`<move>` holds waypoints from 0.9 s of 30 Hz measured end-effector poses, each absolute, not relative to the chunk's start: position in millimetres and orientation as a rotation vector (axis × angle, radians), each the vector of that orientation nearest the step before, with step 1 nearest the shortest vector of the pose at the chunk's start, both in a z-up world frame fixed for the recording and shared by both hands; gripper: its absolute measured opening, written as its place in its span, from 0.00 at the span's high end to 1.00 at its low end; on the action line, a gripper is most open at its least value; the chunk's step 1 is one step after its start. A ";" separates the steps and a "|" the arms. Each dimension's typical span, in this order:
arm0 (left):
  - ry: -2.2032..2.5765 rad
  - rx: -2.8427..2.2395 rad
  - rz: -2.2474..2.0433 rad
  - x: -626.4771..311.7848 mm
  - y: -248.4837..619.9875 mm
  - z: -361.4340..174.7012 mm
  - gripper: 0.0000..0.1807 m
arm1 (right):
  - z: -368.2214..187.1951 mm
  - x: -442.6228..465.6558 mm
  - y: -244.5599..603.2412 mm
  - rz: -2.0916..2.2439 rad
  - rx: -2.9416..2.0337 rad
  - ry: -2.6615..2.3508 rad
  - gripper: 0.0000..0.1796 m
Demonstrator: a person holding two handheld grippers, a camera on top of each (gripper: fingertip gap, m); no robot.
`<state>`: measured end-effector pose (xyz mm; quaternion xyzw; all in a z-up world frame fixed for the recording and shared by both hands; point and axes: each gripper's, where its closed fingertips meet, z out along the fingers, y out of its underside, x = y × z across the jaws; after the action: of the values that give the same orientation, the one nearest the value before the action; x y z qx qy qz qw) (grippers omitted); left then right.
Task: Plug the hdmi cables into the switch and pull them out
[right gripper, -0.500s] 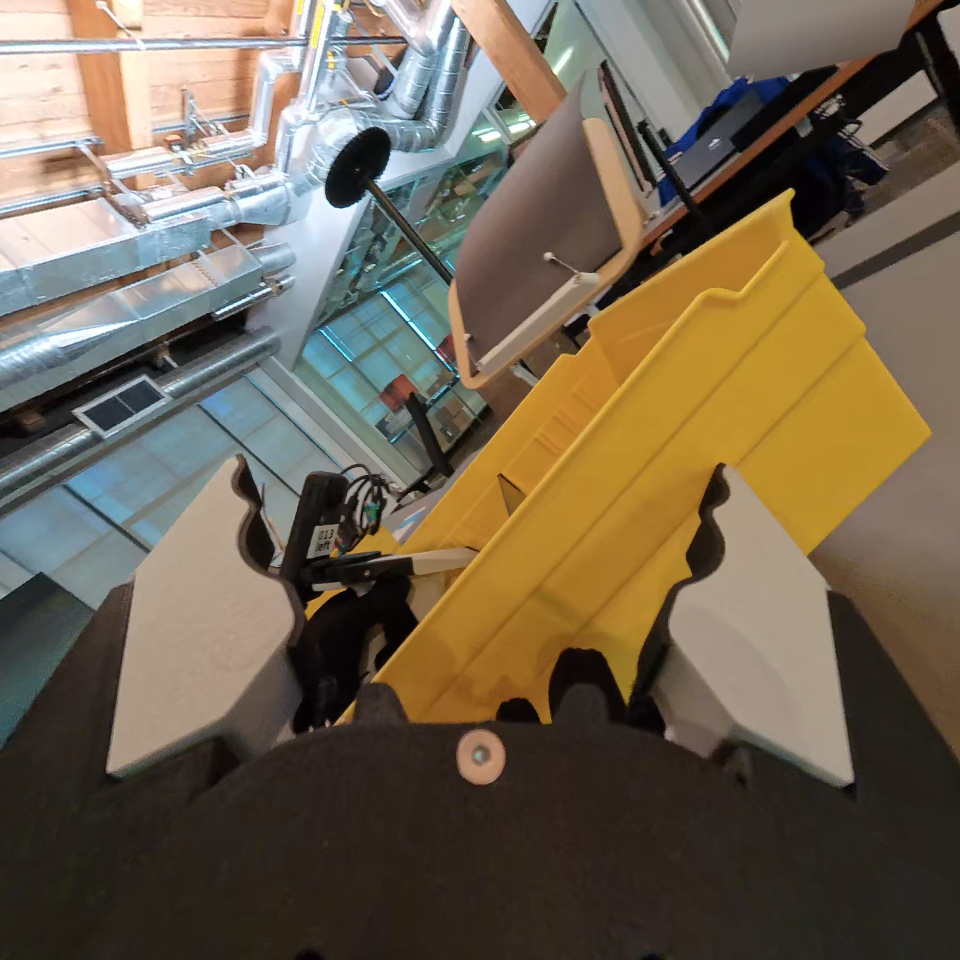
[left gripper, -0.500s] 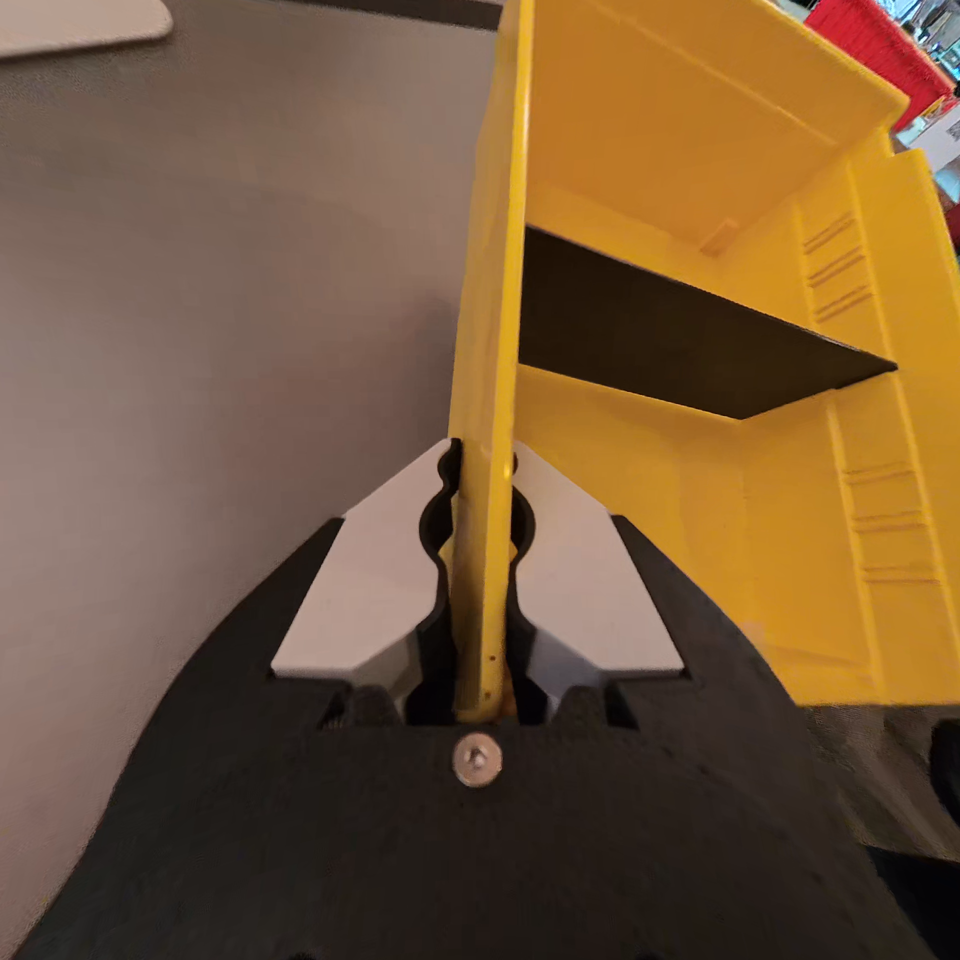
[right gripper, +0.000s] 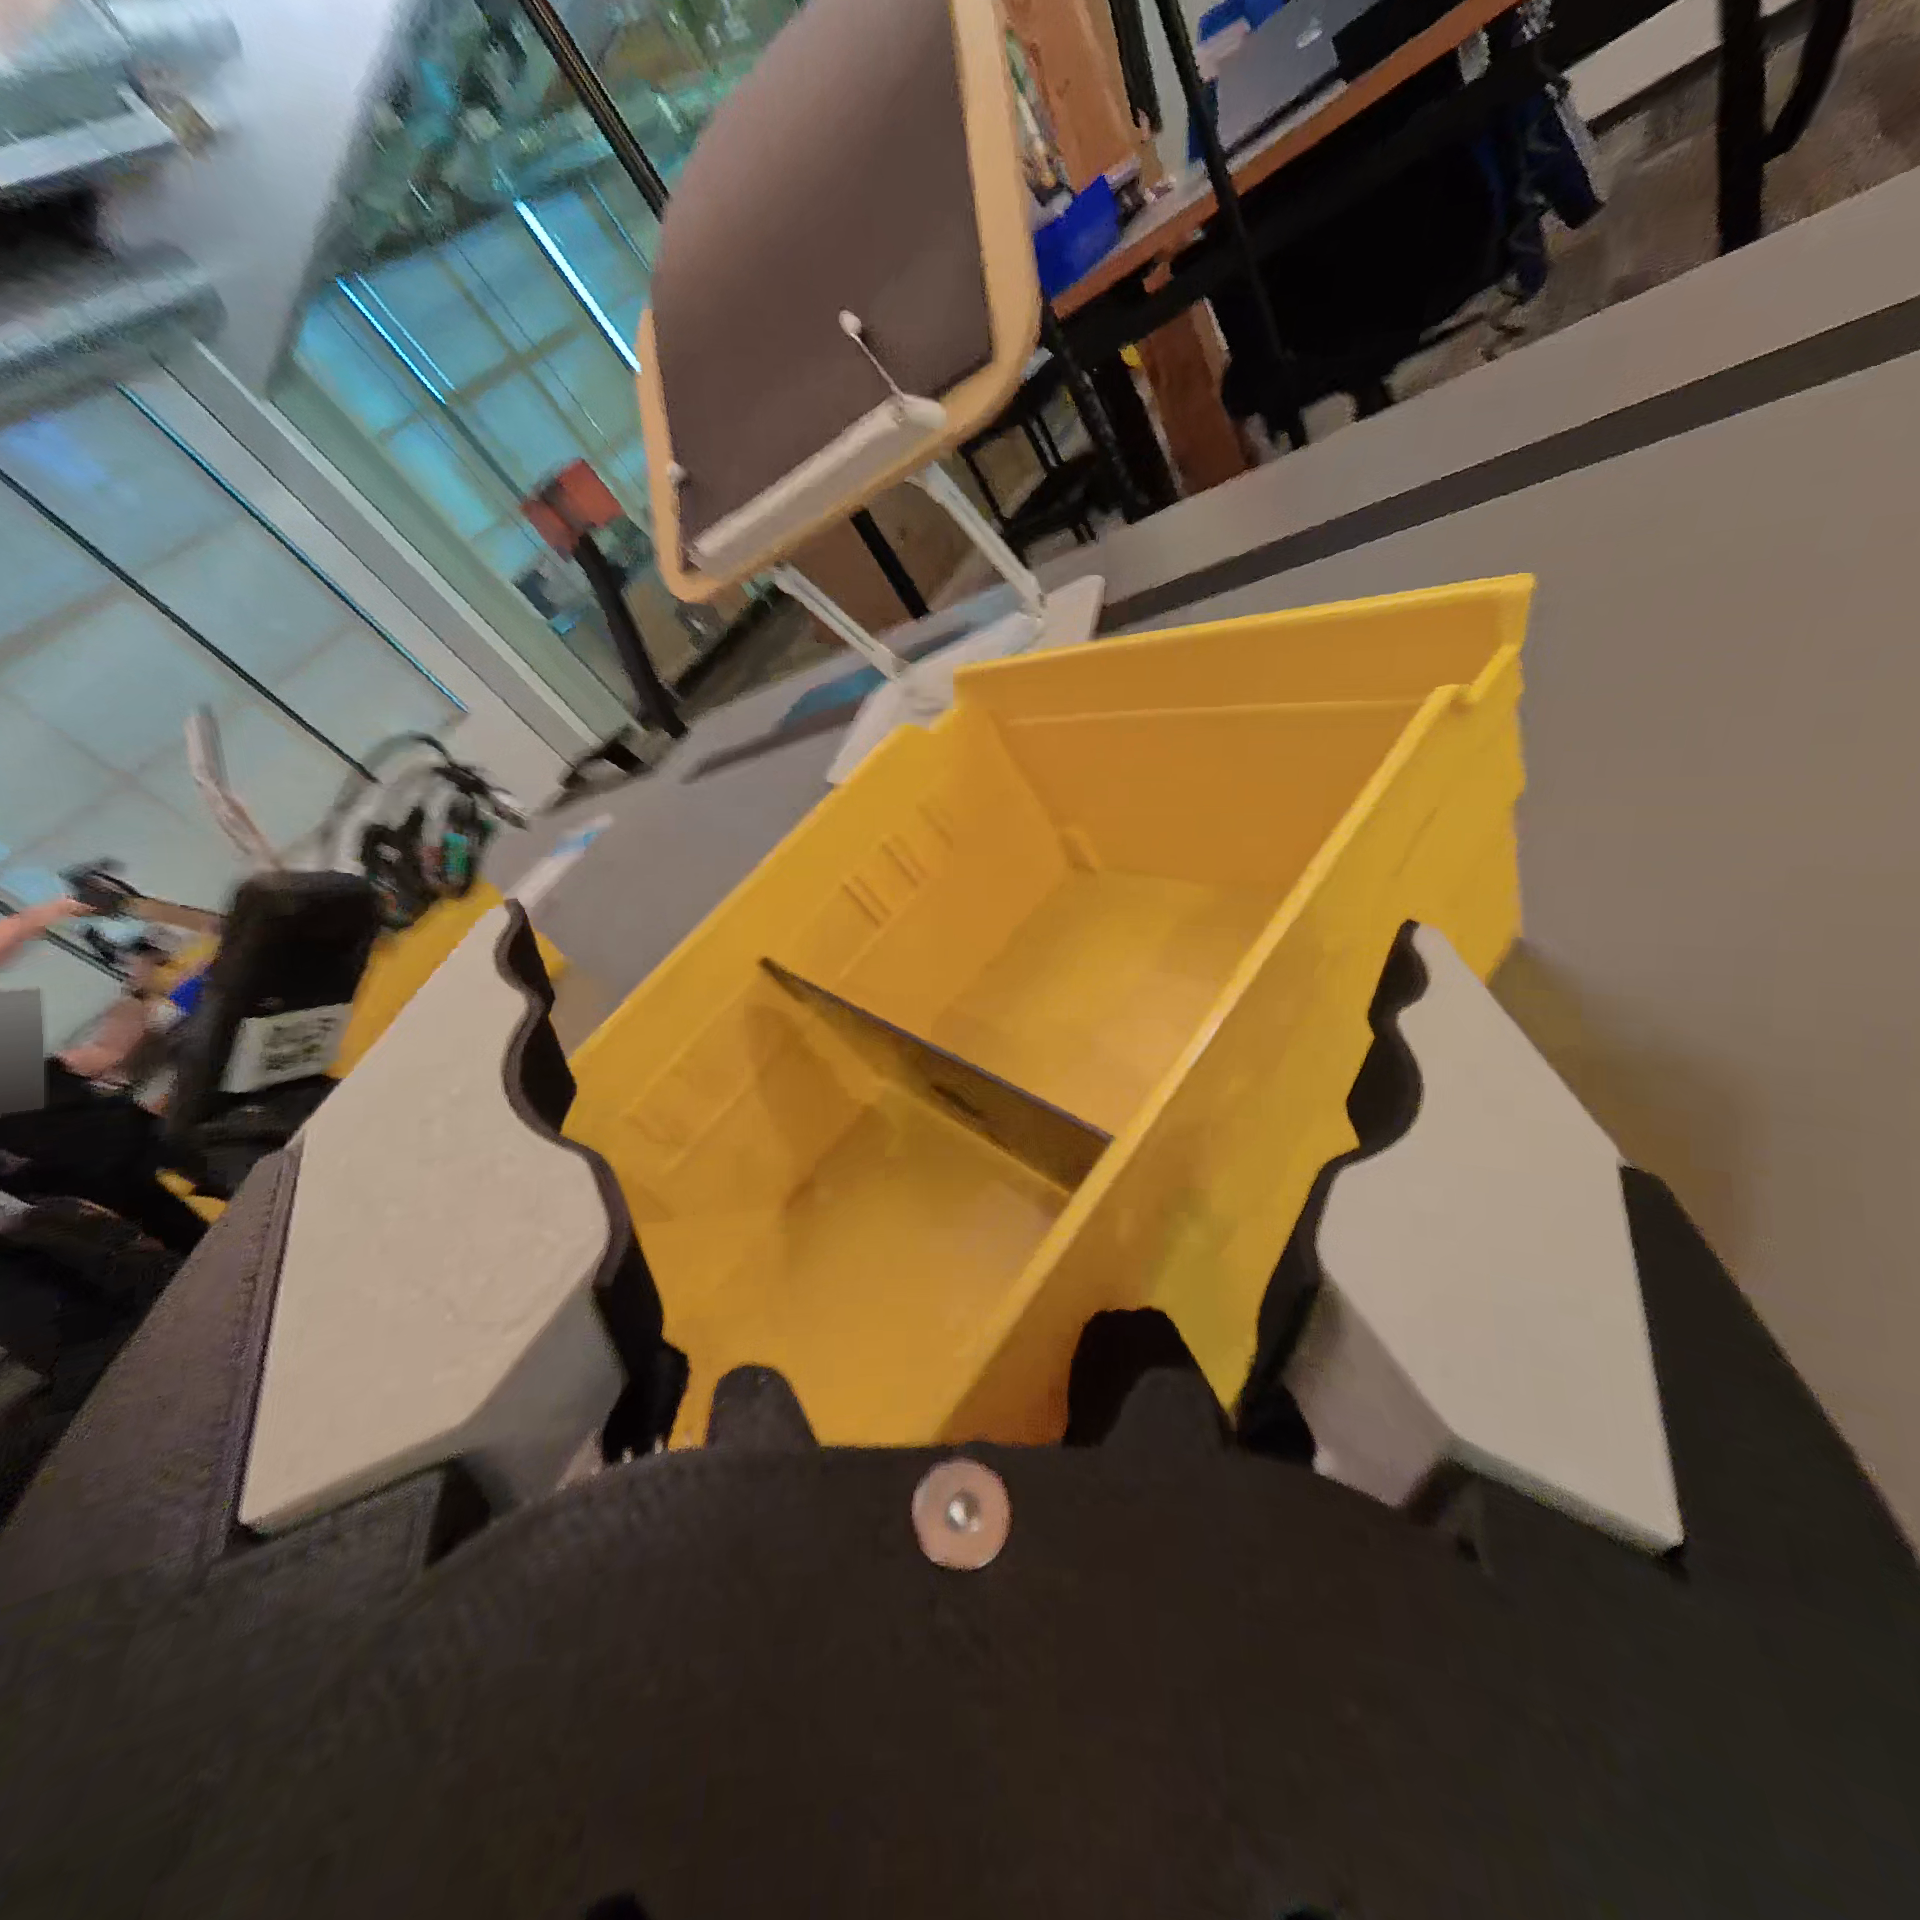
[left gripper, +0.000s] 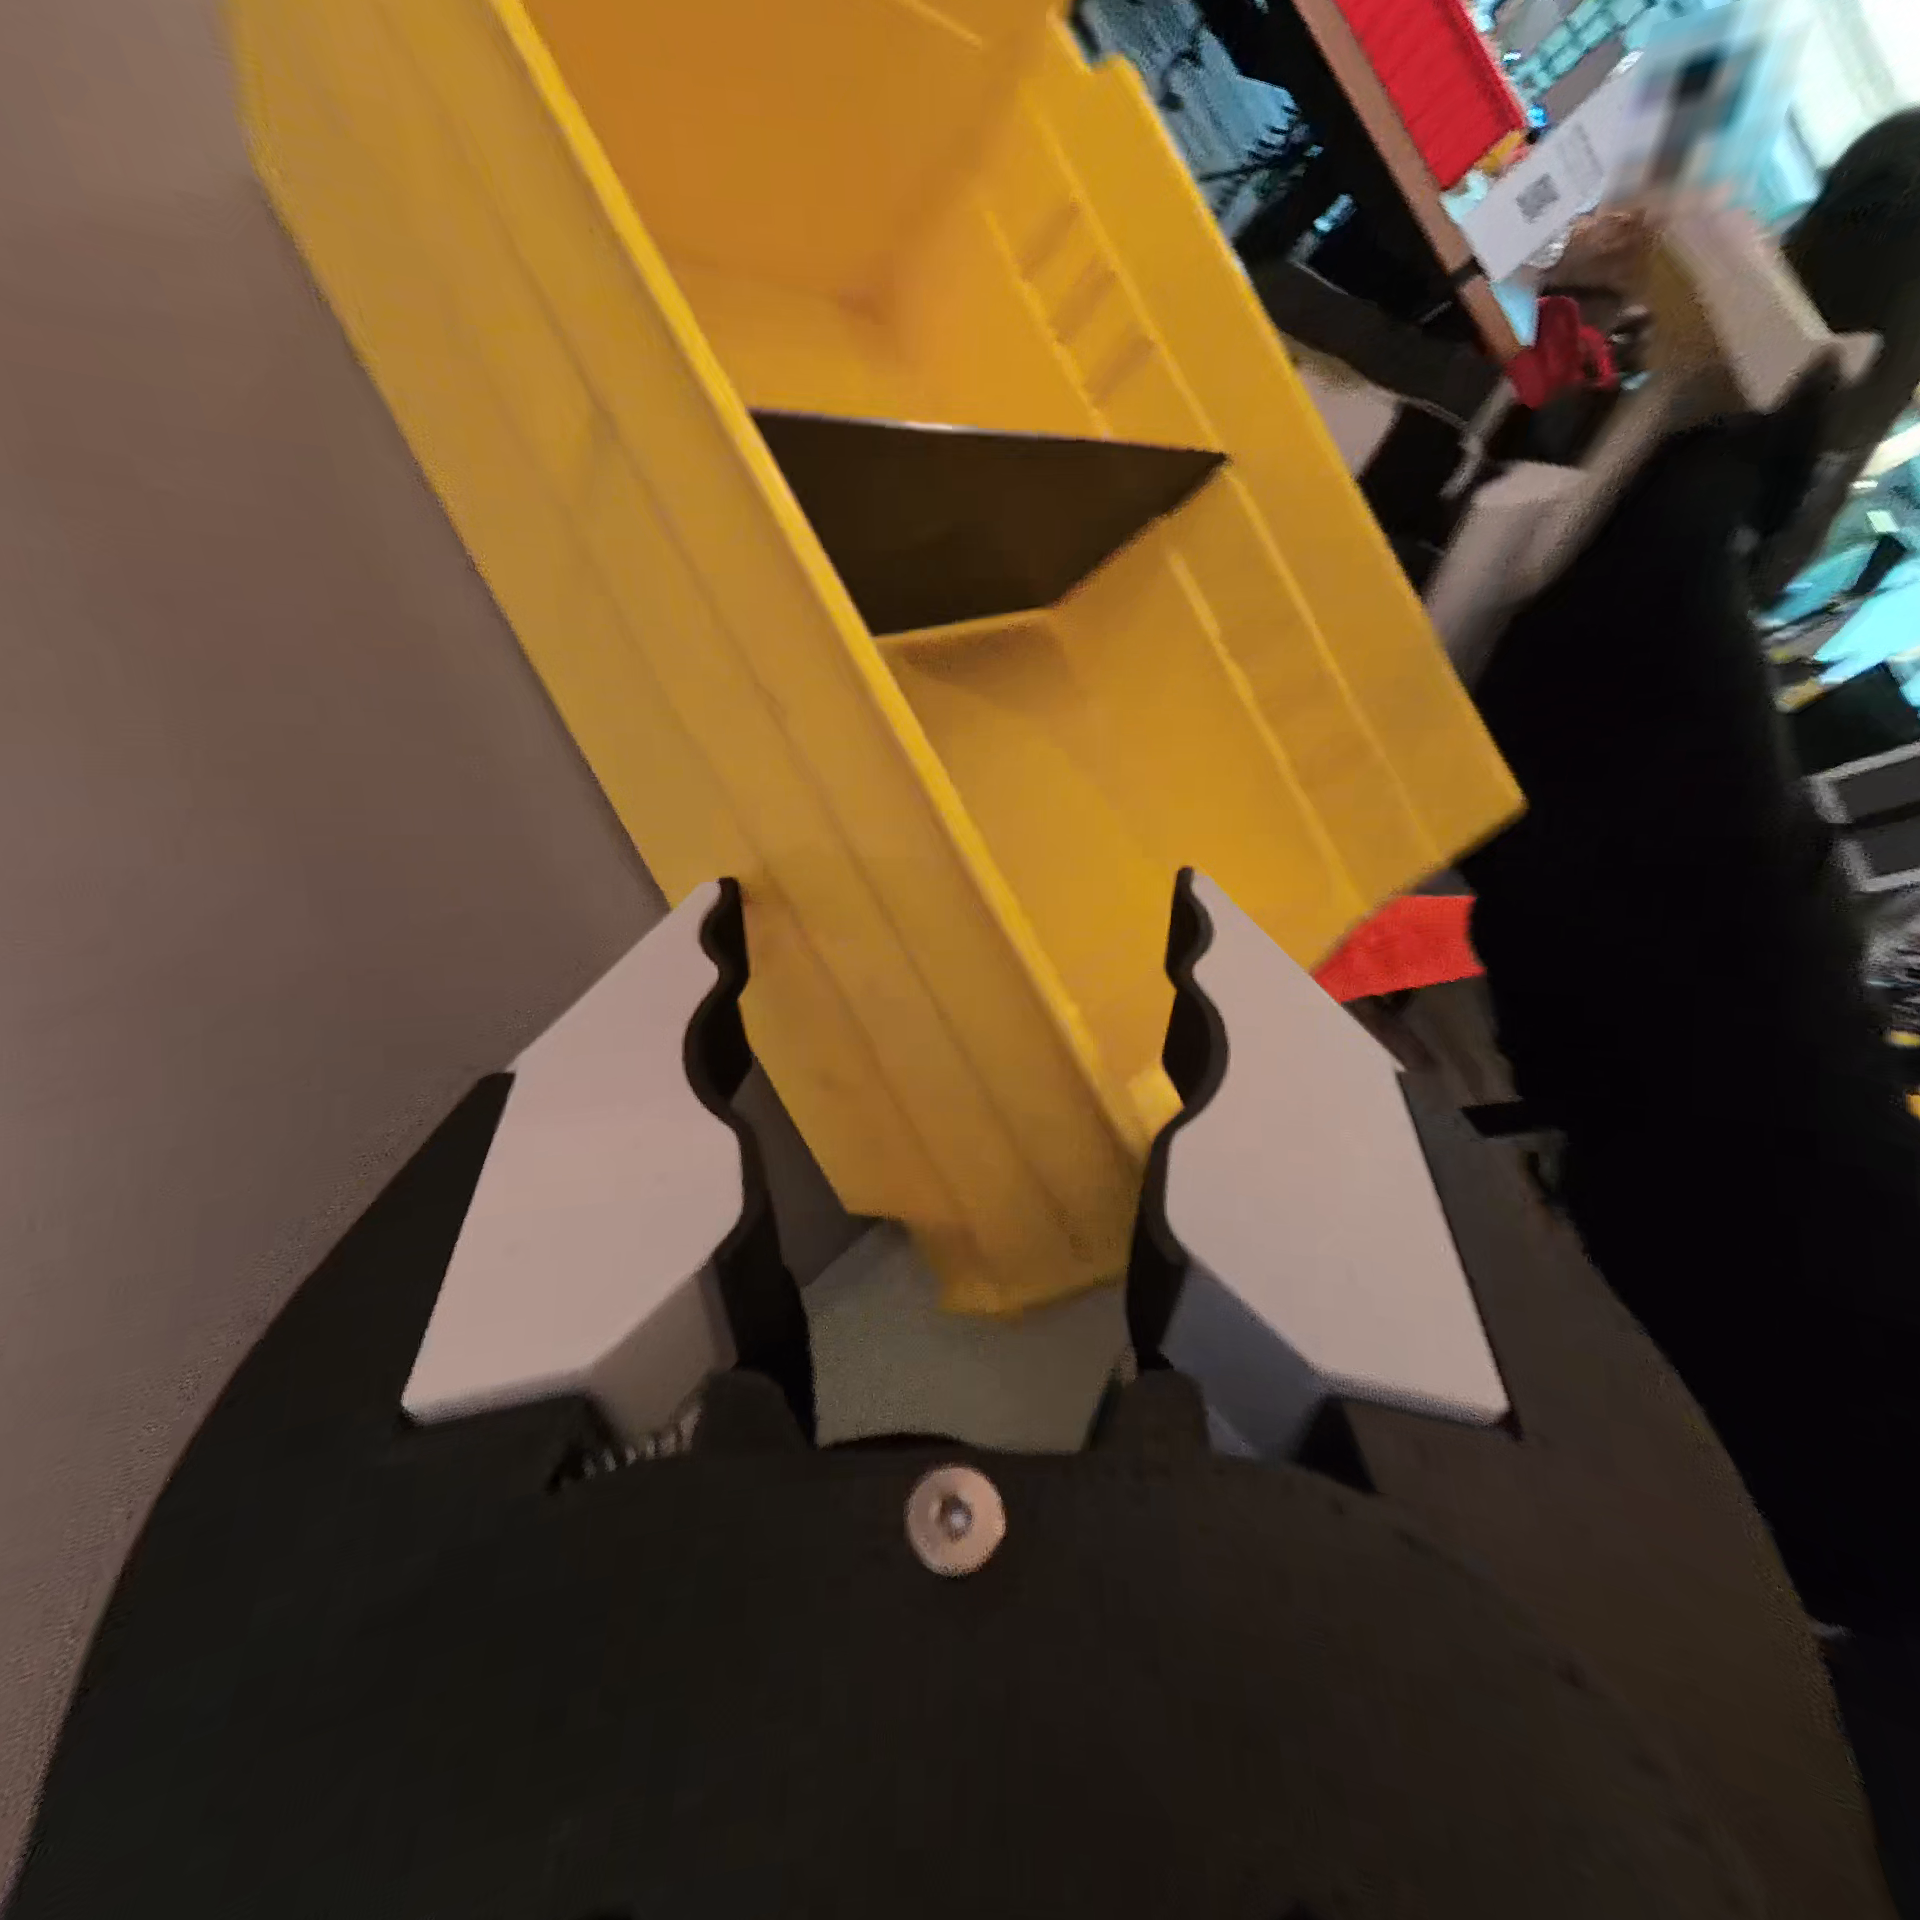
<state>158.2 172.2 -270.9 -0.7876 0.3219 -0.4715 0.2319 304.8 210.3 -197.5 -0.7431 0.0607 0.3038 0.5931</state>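
A: Where the grey surface (right gripper: 1714,831) runs back toward the room, what sits on it?

B: A yellow bin (right gripper: 1039,1039) with a dark divider (right gripper: 935,1081) across its middle; both halves look bare. No cables or switch show in either view.

A: And the left hand-held gripper (left gripper: 956,1039)?

B: Its jaws stand spread, the bin's (left gripper: 831,727) side wall and corner between them with clear air on both sides. The picture is blurred.

A: The right hand-held gripper (right gripper: 966,1091)?

B: Spread wide too, one finger to each side of the bin's near end; I can't tell whether it touches.

A: The room?

B: Behind the bin a padded panel with a pale rim (right gripper: 831,281) leans on a white stand. Beyond are tall glass walls (right gripper: 260,520), a wooden desk (right gripper: 1278,156) and a second yellow bin (right gripper: 416,966) far left. A person in dark clothes (left gripper: 1662,727) is at the right of the left view.
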 end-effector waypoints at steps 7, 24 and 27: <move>0.960 -2.158 -1.515 202.2 137.2 -262.8 0.50 | -219.2 358.9 221.3 0.431 -1.939 0.047 0.22; 1.038 -2.060 -1.867 234.4 115.8 -246.1 0.51 | -234.2 427.0 222.5 0.258 -2.039 0.011 0.27; 1.078 -1.992 -1.762 213.5 127.7 -228.4 0.48 | -209.7 443.0 218.7 0.110 -1.971 0.004 0.25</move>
<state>213.5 127.7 -228.4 -0.6878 0.3722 -0.6083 0.1356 443.0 218.7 -209.7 -0.8331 0.0018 0.0467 0.5512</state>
